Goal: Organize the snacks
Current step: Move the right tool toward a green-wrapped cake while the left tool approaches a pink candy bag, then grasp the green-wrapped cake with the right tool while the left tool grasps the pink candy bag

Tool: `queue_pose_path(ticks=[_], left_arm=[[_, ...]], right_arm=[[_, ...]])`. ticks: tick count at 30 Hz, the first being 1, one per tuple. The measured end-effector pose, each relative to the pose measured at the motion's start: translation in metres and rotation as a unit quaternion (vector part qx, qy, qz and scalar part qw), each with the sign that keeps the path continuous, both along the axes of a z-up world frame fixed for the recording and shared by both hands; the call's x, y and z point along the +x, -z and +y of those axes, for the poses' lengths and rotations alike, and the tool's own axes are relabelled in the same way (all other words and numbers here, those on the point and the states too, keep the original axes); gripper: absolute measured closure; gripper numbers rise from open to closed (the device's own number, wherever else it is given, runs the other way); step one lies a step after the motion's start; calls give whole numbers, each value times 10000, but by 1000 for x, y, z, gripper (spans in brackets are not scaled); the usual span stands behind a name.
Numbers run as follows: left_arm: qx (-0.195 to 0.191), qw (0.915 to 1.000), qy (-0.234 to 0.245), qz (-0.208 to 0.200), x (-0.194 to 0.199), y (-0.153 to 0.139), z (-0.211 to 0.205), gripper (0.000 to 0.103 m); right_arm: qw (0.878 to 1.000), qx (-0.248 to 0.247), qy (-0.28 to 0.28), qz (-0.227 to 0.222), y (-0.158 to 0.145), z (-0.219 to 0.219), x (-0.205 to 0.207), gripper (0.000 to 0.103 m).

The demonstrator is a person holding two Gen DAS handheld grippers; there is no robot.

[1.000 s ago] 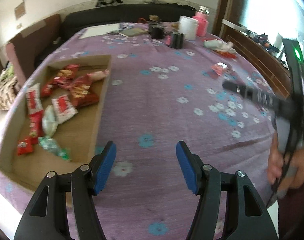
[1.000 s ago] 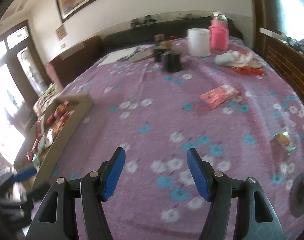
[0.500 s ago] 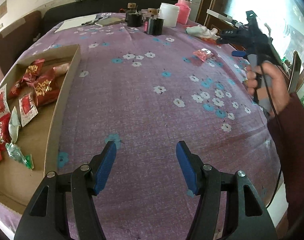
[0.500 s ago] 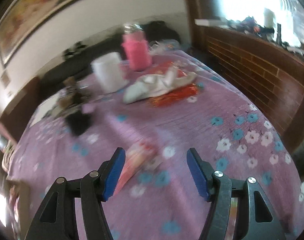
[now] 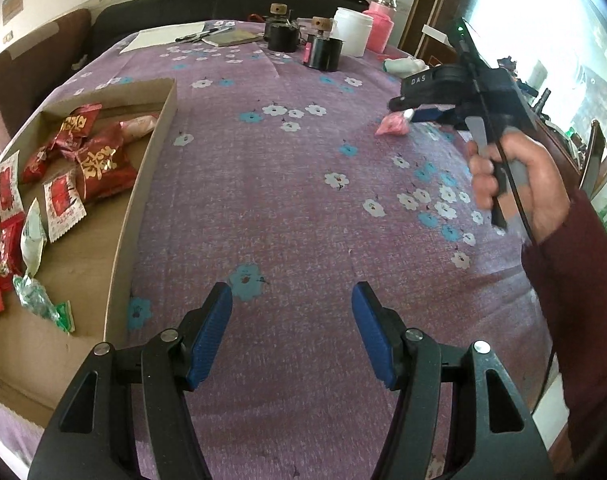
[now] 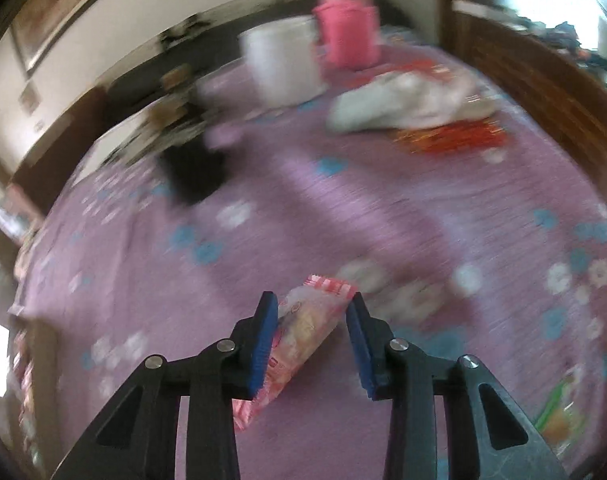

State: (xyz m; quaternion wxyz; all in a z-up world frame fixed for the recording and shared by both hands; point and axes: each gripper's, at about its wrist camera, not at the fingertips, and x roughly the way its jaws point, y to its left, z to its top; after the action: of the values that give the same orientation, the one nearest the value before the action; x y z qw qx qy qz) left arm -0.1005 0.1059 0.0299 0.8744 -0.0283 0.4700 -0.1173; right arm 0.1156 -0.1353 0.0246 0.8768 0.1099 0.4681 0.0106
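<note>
Two grippers work over a table under a purple flowered cloth (image 5: pixel 287 208). The right gripper (image 6: pixel 313 332), held in a hand (image 5: pixel 519 188) in a dark red sleeve near the table's right edge, is closing its jaws around a pink snack packet (image 6: pixel 303 336); the packet lies slantwise between the blue pads, its top corner against the right pad and its side against the left one. The left gripper (image 5: pixel 291 332) hovers half open with nothing between its pads, over bare cloth near the front edge. A shallow cardboard box (image 5: pixel 143 200) sits along the left edge, holding red snack packets (image 5: pixel 99 160). Between box wall and right hand, the cloth lies wide and bare. Jars and dark containers (image 5: pixel 323 54) crowd the far edge.
</note>
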Motion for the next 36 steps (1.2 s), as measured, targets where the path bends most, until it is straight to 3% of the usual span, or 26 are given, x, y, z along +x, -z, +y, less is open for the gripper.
queue_pose_path(ticks=[4, 5, 7, 9, 10, 11, 14, 17, 21, 22, 23, 24, 30, 31, 34, 36], left_arm=[[-69, 10000, -3, -23, -6, -4, 3, 42], [-87, 9999, -6, -51, -8, -5, 4, 42], [-126, 9999, -28, -81, -10, -7, 6, 42], [-222, 9997, -42, -58, -11, -8, 7, 42], [-282, 9996, -33, -35, -11, -7, 7, 42], [-333, 9994, -12, -11, -12, -7, 6, 42], [-365, 9993, 56, 2, -14, -7, 2, 42], [-369, 9992, 122, -40, -18, -9, 0, 42], [-350, 9993, 88, -89, -19, -12, 3, 42], [-351, 9993, 63, -96, -19, -12, 4, 42], [-360, 9993, 27, -92, -18, -12, 5, 42], [-382, 9992, 5, -75, -17, -11, 6, 42], [-454, 9990, 4, -6, -16, -8, 8, 42], [-490, 9988, 12, 23, -15, -8, 8, 42], [-576, 9983, 24, 107, -11, -7, 9, 42], [-647, 9978, 34, 143, -10, -8, 10, 42]], right_arm=[[9932, 828, -765, 282, 5, 30, -30, 71], [9923, 826, -872, 313, 3, 34, -36, 70], [9974, 130, -711, 39, -13, 33, -57, 68], [9934, -1052, -78, -442, -34, 20, -75, 48], [9868, -1485, 259, -595, -40, 11, -80, 30], [9782, -1864, 593, -695, -45, 0, -84, 24], [9604, -2529, 1102, -406, -41, -27, -83, 25], [9518, -2727, 1397, 129, -23, -45, -72, 26], [9558, -2356, 1641, 639, 0, -68, -73, 31], [9608, -2120, 1665, 646, 3, -73, -78, 41], [9631, -2007, 1680, 634, 2, -75, -82, 62], [9637, -1973, 1668, 669, 2, -74, -86, 74], [9805, -1430, 1227, 564, -1, -50, -99, 77], [9849, -1251, 1071, 523, -3, -43, -103, 78], [9988, -87, 168, 443, -10, -21, -117, 88], [9992, 102, -272, 288, -15, 0, -126, 87]])
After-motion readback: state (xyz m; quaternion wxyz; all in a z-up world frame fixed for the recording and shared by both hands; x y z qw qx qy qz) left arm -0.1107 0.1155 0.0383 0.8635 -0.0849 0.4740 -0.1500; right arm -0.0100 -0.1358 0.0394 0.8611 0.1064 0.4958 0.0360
